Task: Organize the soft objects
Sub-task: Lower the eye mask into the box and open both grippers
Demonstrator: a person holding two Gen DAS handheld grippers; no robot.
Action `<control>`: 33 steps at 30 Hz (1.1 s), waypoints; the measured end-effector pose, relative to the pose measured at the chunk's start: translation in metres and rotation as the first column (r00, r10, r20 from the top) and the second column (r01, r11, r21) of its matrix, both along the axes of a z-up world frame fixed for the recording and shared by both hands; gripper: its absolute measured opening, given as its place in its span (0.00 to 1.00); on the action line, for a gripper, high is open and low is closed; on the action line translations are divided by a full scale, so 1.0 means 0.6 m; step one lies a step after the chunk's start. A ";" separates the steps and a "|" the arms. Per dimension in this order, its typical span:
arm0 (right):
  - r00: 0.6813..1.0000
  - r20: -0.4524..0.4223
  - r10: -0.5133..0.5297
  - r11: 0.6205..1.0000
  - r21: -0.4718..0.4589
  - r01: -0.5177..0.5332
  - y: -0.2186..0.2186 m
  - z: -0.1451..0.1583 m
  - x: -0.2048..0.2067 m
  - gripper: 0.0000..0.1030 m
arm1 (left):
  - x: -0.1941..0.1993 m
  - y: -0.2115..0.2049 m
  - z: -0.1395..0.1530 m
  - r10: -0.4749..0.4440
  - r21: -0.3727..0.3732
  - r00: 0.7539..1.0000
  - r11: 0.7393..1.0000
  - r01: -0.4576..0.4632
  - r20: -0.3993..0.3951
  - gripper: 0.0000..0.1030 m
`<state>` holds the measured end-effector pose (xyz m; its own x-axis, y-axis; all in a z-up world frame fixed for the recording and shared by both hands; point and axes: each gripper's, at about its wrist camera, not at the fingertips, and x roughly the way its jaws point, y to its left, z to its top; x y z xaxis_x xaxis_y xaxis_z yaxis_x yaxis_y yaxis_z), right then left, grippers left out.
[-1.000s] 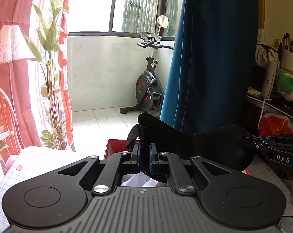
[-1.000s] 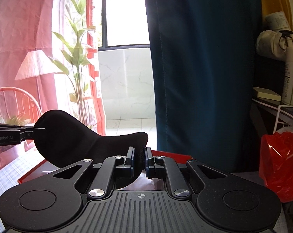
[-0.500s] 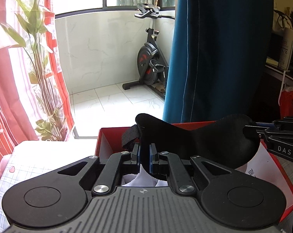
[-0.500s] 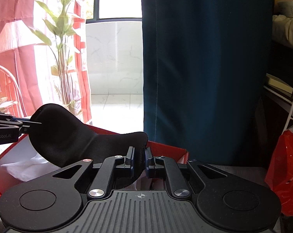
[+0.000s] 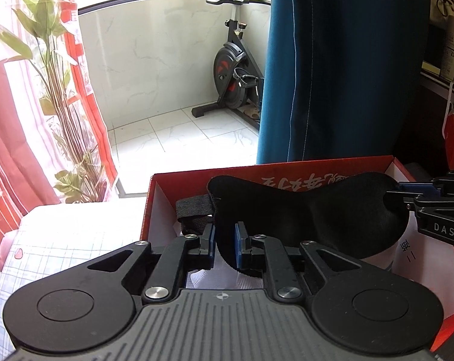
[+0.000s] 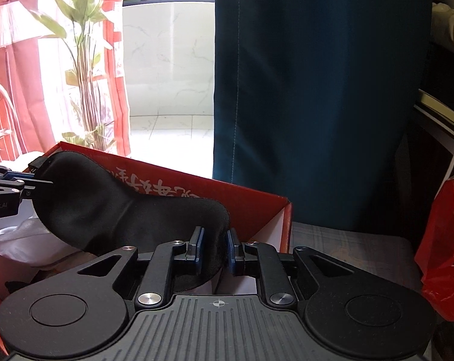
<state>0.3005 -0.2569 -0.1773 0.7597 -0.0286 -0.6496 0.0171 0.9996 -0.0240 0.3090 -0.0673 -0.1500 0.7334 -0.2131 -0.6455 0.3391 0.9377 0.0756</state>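
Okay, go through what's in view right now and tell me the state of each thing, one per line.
Eye mask: stretched between both grippers, over the box.
Red box: open, white paper inside.
Left gripper: opening, mask edge between its pads.
Right gripper: opening, mask end between its pads.
Blue curtain: hanging closed.

The right gripper [image 6: 213, 248] opens its fingers around one end of a black eye mask [image 6: 130, 207] above the red box [image 6: 257, 201]; the left gripper [image 6: 37, 183] is at the far end.
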 end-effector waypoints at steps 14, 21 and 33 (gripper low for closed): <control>1.000 0.019 0.012 1.000 -0.006 -0.012 -0.007 0.036 -0.054 0.26 | -0.065 0.023 0.031 0.000 -0.020 0.998 1.000 0.001 0.069 0.49; 0.999 0.028 0.026 0.999 0.025 -0.027 0.006 0.048 -0.093 0.28 | -0.108 0.041 0.040 0.011 -0.046 0.998 0.999 -0.008 0.065 0.51; 0.995 0.033 0.096 0.994 0.050 -0.098 0.052 0.050 -0.192 0.28 | -0.201 0.058 0.032 0.002 -0.060 0.998 0.998 0.001 0.060 0.51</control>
